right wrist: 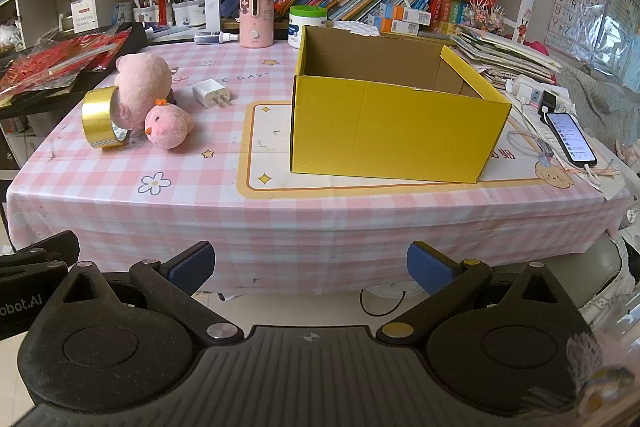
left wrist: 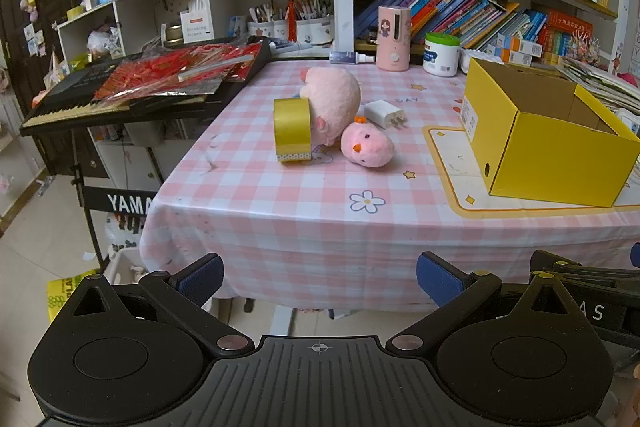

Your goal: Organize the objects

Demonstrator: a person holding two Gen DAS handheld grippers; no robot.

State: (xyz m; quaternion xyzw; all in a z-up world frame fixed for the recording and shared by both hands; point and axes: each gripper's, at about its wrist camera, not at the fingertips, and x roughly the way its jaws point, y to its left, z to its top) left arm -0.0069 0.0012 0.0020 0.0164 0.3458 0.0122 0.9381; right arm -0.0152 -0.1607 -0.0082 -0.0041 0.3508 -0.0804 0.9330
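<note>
On checked cloth (right wrist: 280, 227): fuzzy round chick (right wrist: 168, 127), shiny gold tape ring (right wrist: 98, 117), cardboard box (right wrist: 392, 131); both grippers spread, empty

Glossy gold tape (left wrist: 292, 129), matt cardboard box (right wrist: 394, 137)

**Right tool waiting off the counter's near edge**

My right tool (right wrist: 308, 269) hangs spread wide, holding nothing. On the counter (right wrist: 280, 203), the yellow box (right wrist: 396, 131) stands open near the right edge. The gold tape roll (right wrist: 100, 119), big pink plush (right wrist: 144, 83), pink chick (right wrist: 168, 127) and white charger (right wrist: 211, 93) cluster toward the left edge.
</note>
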